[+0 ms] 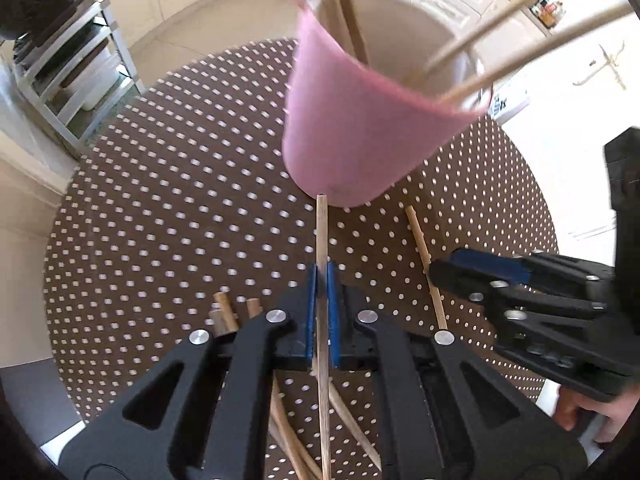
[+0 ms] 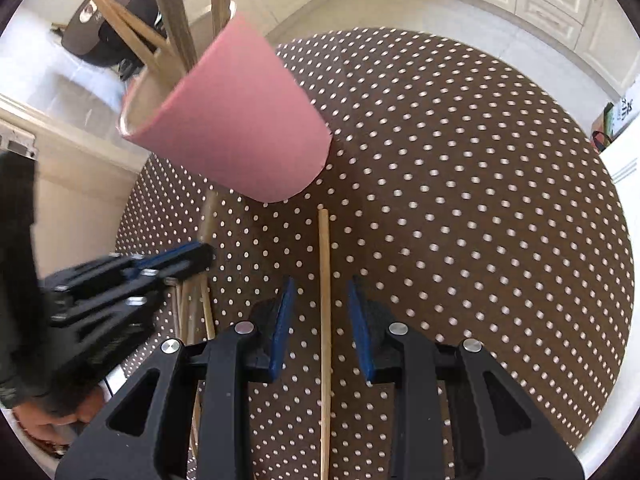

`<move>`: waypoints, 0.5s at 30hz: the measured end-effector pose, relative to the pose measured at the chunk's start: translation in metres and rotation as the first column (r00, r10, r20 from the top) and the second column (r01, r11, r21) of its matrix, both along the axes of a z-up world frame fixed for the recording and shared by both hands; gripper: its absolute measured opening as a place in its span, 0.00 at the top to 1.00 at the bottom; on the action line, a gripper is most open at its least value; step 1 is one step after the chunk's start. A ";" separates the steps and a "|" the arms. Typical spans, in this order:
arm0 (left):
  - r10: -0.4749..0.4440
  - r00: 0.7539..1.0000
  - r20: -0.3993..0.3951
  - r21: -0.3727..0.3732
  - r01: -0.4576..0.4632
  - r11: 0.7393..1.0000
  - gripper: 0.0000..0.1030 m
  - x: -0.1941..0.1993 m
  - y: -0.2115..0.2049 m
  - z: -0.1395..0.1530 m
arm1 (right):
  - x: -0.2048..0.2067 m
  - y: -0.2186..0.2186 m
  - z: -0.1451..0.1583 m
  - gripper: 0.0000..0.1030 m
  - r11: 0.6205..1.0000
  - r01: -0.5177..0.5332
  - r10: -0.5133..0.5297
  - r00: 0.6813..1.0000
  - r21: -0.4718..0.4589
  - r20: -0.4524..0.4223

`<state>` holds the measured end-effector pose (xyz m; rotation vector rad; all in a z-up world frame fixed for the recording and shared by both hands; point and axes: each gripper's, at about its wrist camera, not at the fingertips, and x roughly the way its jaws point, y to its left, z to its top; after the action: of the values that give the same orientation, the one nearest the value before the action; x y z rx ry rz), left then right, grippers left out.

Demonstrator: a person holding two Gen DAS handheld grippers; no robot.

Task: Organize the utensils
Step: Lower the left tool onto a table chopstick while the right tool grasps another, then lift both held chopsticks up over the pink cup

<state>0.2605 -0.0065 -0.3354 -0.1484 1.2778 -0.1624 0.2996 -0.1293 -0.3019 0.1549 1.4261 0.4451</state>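
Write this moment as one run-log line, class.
left gripper: shut on chopstick | right gripper: open, straddling loose chopstick | pink cup: holds utensils | table: more sticks

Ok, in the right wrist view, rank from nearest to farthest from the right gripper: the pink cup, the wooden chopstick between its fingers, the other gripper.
1. Light wooden chopstick: lying on the table between the open right gripper fingers.
2. Left gripper: off to the left, shut on another stick.
3. Pink cylindrical cup: ahead, upper left, holding utensils.
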 end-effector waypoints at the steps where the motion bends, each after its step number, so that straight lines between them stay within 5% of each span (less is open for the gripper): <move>1: 0.007 1.000 0.009 -0.007 -0.007 1.000 0.94 -0.001 0.005 0.005 | 0.001 0.003 -0.002 0.75 1.000 -0.006 0.006 1.000 -0.005 -0.003; 6: 0.037 0.998 0.045 -0.008 -0.036 0.999 0.94 -0.009 0.021 0.022 | 0.003 0.021 -0.013 0.94 0.996 -0.055 0.054 0.998 -0.070 -0.020; 15: 0.055 0.994 0.089 -0.026 -0.053 0.998 0.94 -0.029 0.033 0.051 | 0.013 0.032 -0.021 0.95 0.993 -0.079 0.076 0.996 -0.089 -0.037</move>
<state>0.2319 0.0268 -0.2848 -0.1934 1.1813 -0.1362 0.3129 -0.0975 -0.3227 0.0345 1.4860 0.4423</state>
